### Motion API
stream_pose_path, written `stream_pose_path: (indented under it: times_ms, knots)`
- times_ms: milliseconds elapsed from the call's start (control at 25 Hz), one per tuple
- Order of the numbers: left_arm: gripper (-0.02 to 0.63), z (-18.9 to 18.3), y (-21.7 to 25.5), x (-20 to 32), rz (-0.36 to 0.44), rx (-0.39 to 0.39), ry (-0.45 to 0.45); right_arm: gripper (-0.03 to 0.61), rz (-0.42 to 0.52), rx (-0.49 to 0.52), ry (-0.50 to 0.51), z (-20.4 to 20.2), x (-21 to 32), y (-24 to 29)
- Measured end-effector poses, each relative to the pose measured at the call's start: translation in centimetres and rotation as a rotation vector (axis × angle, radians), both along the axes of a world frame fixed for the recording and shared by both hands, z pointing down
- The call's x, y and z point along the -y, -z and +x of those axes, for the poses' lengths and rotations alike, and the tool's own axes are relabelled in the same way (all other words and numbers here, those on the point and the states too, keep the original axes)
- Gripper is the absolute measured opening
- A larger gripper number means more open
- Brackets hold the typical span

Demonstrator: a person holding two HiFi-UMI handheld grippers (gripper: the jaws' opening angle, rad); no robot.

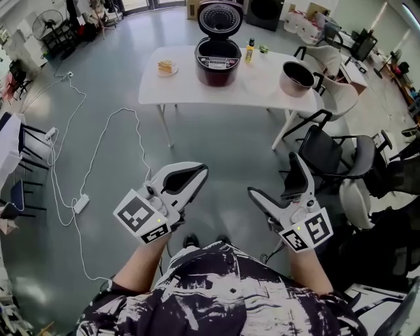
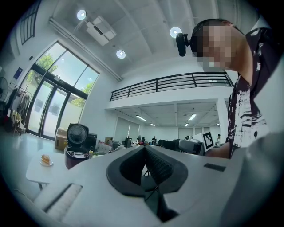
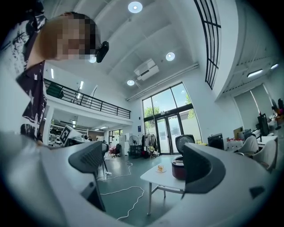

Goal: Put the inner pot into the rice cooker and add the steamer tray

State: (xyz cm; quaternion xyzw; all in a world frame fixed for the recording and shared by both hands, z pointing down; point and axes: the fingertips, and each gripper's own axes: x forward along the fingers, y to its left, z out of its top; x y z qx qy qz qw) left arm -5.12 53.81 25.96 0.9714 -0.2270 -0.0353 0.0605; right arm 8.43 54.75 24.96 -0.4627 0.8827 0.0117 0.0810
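Note:
The dark red rice cooker (image 1: 218,60) stands open on the white table (image 1: 197,92), its lid (image 1: 220,16) raised. It also shows in the left gripper view as the rice cooker (image 2: 74,150) and in the right gripper view as the rice cooker (image 3: 180,166). The metal inner pot (image 1: 296,77) sits on the table's right end. No steamer tray shows. Both grippers are held low in front of the person, well short of the table. My left gripper (image 1: 199,173) is shut and empty, seen also as the left gripper (image 2: 144,148). My right gripper (image 1: 275,176) stands wide open with nothing between its jaws, likewise the right gripper (image 3: 144,162).
A plate with cake (image 1: 167,67) and a yellow bottle (image 1: 250,49) flank the cooker. Office chairs (image 1: 331,154) crowd the table's right side. A white cable (image 1: 98,151) and power strip (image 1: 81,203) lie on the floor at left.

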Motion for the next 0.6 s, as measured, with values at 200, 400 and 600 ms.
stream_pose_path:
  times_ms: [200, 400, 600]
  knots:
    - [0.005, 2.3, -0.7, 0.8, 0.005, 0.005, 0.035, 0.523, 0.006, -0.011, 0.036, 2.6, 1.0, -0.4]
    - [0.005, 2.8, -1.6, 2.1, -0.013, 0.046, 0.055, 0.523, 0.004, -0.003, 0.077, 3.0, 2.9, -0.9]
    - [0.005, 2.5, -2.2, 6.0, -0.012, 0.042, 0.052, 0.523, 0.008, -0.001, 0.076, 2.6, 6.6, -1.4]
